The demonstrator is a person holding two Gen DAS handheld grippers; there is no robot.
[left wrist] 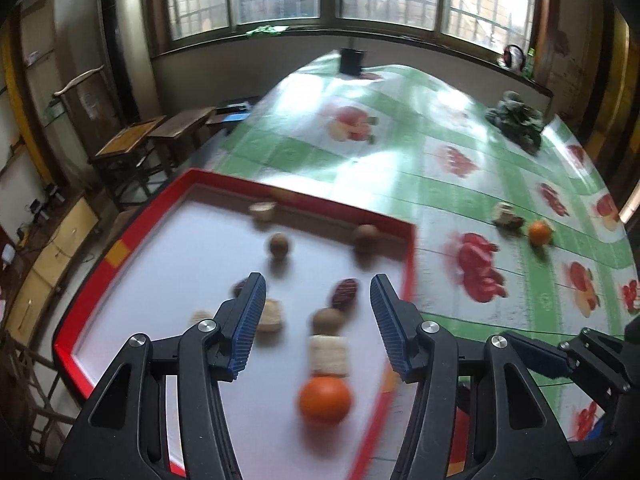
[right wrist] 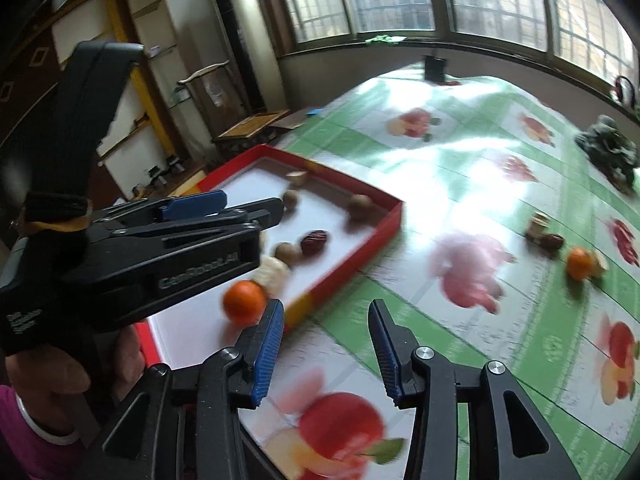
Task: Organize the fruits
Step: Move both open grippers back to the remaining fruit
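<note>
Most fruit already lies in the red tray [left wrist: 410,256], an orange [left wrist: 325,400] low in frame. Both hand-held grippers, left [left wrist: 318,320] and right [right wrist: 326,344], are parted, empty. A second orange [right wrist: 580,264] and a few pieces wait on the table [right wrist: 440,184], right.

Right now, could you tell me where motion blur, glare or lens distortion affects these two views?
Left wrist view: the tray and its orange are motion-smeared, while the left gripper stays sharp; window glare whitens the tablecloth. Right wrist view: similar smear on the loose orange, a bright glare patch mid-cloth, and fisheye bending of the window frame; the right gripper is crisp.
</note>
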